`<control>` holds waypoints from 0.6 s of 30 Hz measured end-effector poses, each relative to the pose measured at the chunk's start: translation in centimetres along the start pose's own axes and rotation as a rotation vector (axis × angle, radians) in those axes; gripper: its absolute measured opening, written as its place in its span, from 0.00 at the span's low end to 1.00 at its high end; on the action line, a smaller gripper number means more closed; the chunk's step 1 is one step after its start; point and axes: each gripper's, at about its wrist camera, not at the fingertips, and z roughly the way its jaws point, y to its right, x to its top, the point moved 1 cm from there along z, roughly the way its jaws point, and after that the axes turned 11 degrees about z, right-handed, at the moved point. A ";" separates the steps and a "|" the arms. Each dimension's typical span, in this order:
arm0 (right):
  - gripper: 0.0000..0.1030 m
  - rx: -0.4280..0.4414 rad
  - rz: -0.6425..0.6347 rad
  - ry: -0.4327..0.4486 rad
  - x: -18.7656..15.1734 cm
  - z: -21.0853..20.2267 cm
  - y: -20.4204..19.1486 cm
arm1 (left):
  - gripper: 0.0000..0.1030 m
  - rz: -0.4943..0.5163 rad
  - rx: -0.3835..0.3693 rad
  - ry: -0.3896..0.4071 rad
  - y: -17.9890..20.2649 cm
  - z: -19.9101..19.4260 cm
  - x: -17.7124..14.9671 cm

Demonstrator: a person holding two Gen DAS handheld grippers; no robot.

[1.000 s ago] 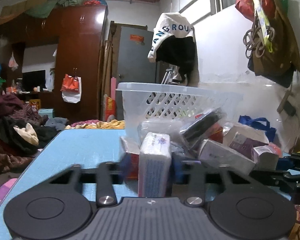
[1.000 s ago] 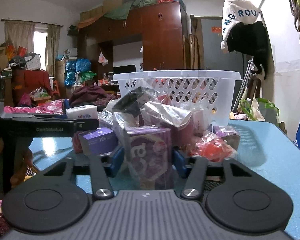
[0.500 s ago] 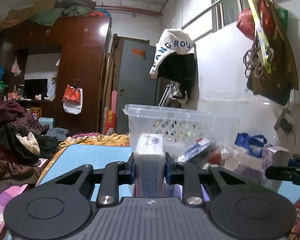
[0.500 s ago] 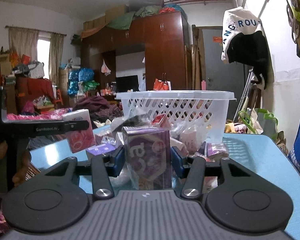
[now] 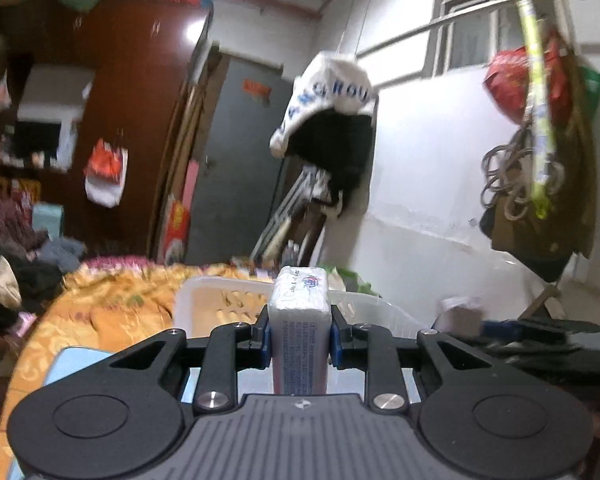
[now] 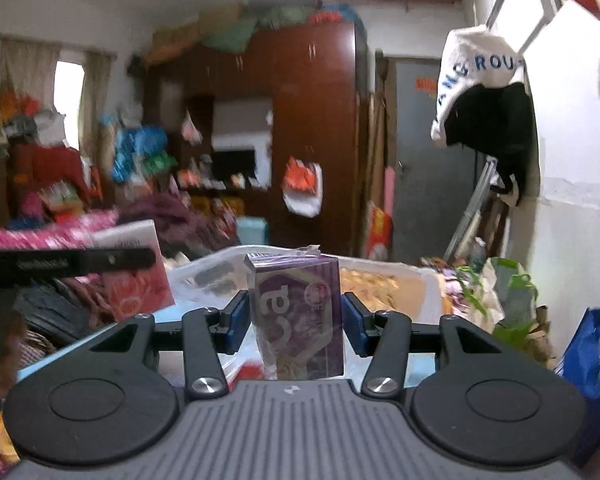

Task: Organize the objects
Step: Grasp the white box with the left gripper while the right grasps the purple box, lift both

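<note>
My left gripper (image 5: 299, 338) is shut on a white tissue pack (image 5: 299, 320) and holds it upright in the air, above the near rim of the white plastic basket (image 5: 204, 300). My right gripper (image 6: 294, 318) is shut on a purple box (image 6: 298, 316), also lifted, with the basket (image 6: 424, 280) just beyond it. The left gripper and its pack (image 6: 134, 272) show at the left of the right wrist view. The right gripper's arm (image 5: 536, 326) shows at the right of the left wrist view.
The blue table (image 5: 76, 364) lies below, with plastic-wrapped items (image 6: 204, 276) on it. A white wall (image 5: 428, 208) with hanging bags is on the right. A wardrobe (image 6: 316, 140) and piles of clothes stand behind. A blue bag (image 6: 596, 344) sits at the right.
Both grippers rose from the pile on the table with their items and moved forward over the basket. The basket now sits lower in both views.
</note>
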 end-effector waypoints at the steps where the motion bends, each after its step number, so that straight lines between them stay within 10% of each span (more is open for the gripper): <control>1: 0.51 -0.008 0.001 -0.040 0.6 1.4 0.3 | 0.29 -0.006 0.001 -0.034 -0.1 1.5 0.8; 7: 0.52 -0.092 0.013 -0.141 1.8 6.5 1.9 | 0.35 -0.001 0.022 -0.104 -0.2 6.2 1.7; 9: 0.68 -0.080 -0.008 -0.149 1.6 6.7 1.9 | 0.79 0.026 0.057 -0.128 -0.3 7.1 1.4; 11: 0.96 -0.091 -0.029 -0.127 1.4 6.4 1.9 | 0.78 0.008 0.098 -0.138 -1.1 6.9 1.0; 18: 1.00 -0.026 -0.004 -0.002 -4.0 -2.1 2.9 | 0.79 0.089 0.021 -0.058 0.0 -3.6 -5.6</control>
